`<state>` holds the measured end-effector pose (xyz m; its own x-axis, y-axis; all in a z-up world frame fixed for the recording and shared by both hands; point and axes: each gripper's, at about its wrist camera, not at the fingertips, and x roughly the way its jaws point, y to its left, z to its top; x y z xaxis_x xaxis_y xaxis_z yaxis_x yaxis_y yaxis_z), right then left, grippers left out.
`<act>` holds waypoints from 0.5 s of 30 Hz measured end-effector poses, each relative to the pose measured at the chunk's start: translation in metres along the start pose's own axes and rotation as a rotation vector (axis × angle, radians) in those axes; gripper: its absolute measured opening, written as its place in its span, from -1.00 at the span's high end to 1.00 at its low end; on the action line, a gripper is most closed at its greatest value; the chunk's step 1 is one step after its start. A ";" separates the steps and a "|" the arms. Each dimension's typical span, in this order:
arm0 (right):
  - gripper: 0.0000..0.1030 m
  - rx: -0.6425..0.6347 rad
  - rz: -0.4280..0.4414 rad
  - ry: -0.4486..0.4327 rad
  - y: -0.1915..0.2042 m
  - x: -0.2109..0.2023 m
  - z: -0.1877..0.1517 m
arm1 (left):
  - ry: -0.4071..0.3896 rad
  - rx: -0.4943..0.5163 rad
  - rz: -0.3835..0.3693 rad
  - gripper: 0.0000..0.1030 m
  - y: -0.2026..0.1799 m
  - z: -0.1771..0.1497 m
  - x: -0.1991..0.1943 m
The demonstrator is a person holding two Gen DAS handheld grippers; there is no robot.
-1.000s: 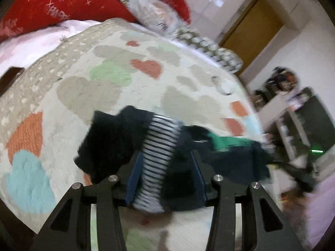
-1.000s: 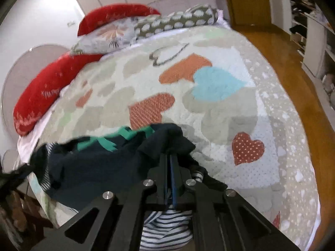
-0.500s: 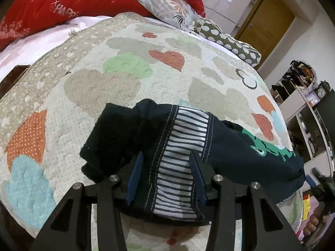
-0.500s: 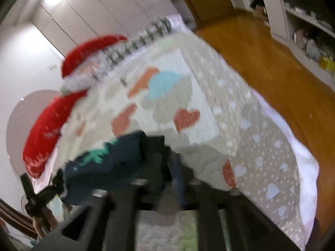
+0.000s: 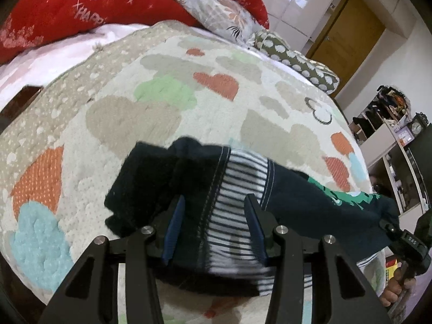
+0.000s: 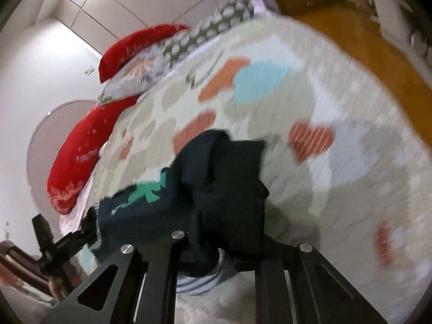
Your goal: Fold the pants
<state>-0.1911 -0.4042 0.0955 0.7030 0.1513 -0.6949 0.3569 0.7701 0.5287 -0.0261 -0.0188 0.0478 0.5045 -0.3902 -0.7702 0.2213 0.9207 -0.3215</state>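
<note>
Navy pants point(image 5: 297, 197), striped waistband, green print: bunched on heart quilt point(image 5: 162, 113), near its front edge. L gripper point(image 5: 214, 221): fingers spread, straddling waistband. R gripper point(image 6: 216, 245): fingertips buried in fabric, grip state unclear. Red pillows point(image 5: 81, 13) at quilt's far end.

Black gripper point(image 5: 213, 216) (blue pads point(image 5: 172, 226), silver screws)

A home bedroom. A bed under a quilt point(image 5: 162, 113) patterned with hearts fills the near scene; 2 red pillows point(image 5: 81, 13) and a floral cushion point(image 5: 216, 13) lie at its far end. A wooden door point(image 5: 348, 29) stands far right, cluttered shelves point(image 5: 388, 124) with a clock point(image 5: 417, 127) to the right.
</note>
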 end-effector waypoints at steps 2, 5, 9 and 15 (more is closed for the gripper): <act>0.71 0.008 -0.003 -0.020 -0.004 -0.010 0.005 | 0.004 0.004 0.039 0.13 -0.005 0.000 0.007; 0.55 -0.013 -0.065 0.016 -0.004 -0.001 0.001 | 0.028 0.022 0.112 0.13 -0.008 -0.003 0.025; 0.23 -0.092 -0.194 0.037 0.003 0.001 -0.014 | 0.070 0.082 0.091 0.13 -0.015 -0.009 0.004; 0.00 -0.147 -0.309 -0.165 0.014 -0.066 -0.014 | 0.042 0.061 -0.012 -0.02 -0.028 0.000 -0.021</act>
<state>-0.2411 -0.3950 0.1421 0.6698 -0.1946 -0.7166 0.4842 0.8461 0.2228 -0.0430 -0.0366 0.0733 0.4665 -0.3994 -0.7892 0.2782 0.9132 -0.2977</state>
